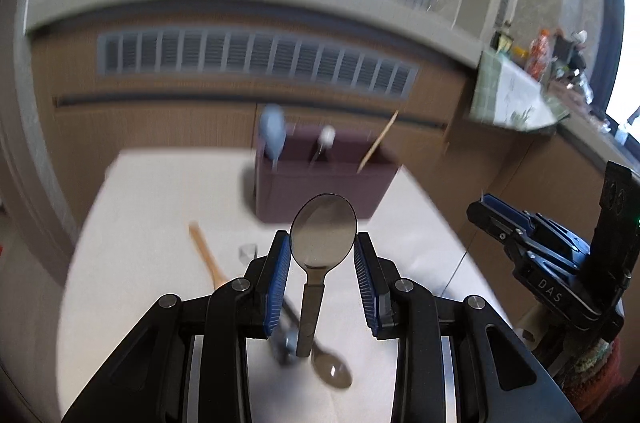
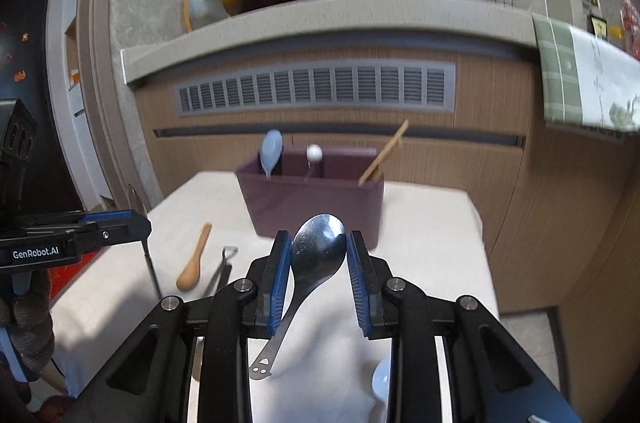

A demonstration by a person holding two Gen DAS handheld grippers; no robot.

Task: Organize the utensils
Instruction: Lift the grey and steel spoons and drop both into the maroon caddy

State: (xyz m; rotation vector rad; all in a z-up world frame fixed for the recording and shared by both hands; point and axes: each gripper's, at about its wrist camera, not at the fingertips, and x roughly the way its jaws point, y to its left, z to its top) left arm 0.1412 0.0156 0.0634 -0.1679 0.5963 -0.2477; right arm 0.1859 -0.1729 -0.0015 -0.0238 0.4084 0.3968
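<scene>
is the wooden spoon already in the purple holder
No, the wooden spoon lies flat on the white table, in front of and left of the holder.

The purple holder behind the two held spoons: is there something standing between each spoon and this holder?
Nothing visible does. The left gripper holds a metal spoon and the right gripper holds another steel spoon; bare white cloth lies before the purple holder. The wooden spoon lies off to the left.
</scene>
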